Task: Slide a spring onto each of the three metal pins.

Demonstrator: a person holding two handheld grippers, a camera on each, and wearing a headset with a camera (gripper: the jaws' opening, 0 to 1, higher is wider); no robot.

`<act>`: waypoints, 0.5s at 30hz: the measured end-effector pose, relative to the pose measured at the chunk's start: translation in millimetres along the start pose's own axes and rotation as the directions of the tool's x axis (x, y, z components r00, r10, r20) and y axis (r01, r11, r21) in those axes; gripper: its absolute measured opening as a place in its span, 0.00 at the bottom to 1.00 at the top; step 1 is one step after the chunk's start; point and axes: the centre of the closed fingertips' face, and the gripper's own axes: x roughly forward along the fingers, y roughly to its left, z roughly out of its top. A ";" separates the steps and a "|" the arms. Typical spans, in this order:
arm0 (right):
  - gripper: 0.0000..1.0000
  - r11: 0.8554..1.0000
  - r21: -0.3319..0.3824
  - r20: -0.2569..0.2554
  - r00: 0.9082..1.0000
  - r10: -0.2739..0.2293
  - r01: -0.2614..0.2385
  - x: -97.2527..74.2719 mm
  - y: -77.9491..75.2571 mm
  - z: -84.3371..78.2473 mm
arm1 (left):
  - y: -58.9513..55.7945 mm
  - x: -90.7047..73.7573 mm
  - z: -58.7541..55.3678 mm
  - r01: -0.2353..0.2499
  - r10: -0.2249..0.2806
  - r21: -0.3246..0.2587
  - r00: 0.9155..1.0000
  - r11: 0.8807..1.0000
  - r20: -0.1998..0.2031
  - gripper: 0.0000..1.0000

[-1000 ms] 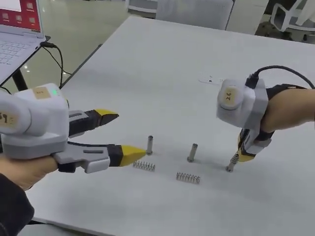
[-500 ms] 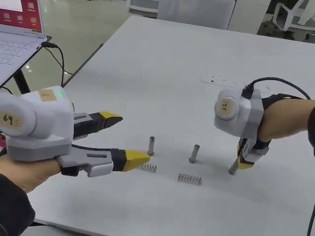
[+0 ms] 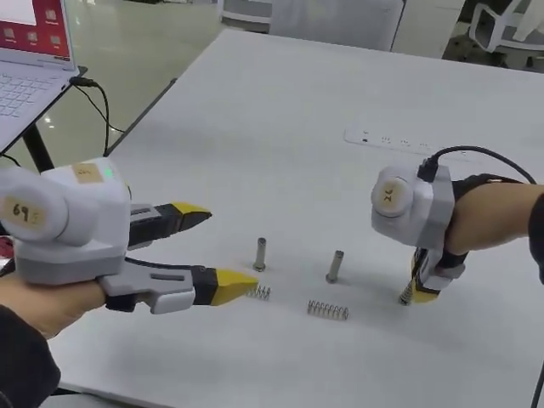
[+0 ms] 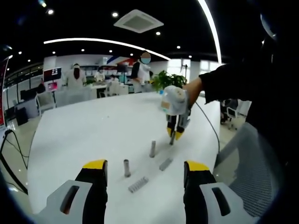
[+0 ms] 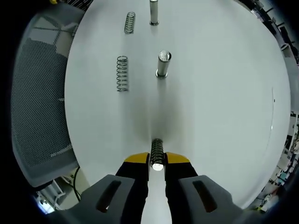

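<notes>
White workbench [image 3: 280, 127]: right gripper [image 5: 157, 161] jaws pinched on held spring [image 5: 157, 148], already over end pin [image 5: 158, 166]. Left gripper [image 4: 145, 165] wide open, empty, nr flat spring [image 3: 259, 292]. Approx 1 of 3 done; mid pin [image 3: 335, 265], left pin [image 3: 260, 253] bare, second flat spring [image 3: 327, 310] waiting.

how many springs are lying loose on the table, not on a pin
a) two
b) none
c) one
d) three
a: the left spring lies flat by the open left gripper's lower jaw and the middle spring lies flat in front of the middle pin. The third spring is around the right pin, between the right gripper's jaws.
</notes>
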 end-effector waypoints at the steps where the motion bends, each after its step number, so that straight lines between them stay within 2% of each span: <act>1: 0.12 1.000 0.006 0.008 1.000 0.005 -0.005 -0.3 1.4 0.3 | -0.6 0.4 -1.0 0.003 -0.003 0.002 1.000 1.000 -0.005 0.62; 8: 0.16 1.000 0.022 0.042 0.999 -0.007 0.006 -9.0 2.7 -1.5 | -2.6 1.7 -2.6 0.014 -0.013 0.003 1.000 1.000 -0.012 0.62; 15: 0.18 0.996 0.073 0.103 0.993 -0.059 0.052 -29.5 0.0 -7.7 | -4.8 2.7 -3.7 0.021 -0.021 0.006 1.000 1.000 -0.016 0.61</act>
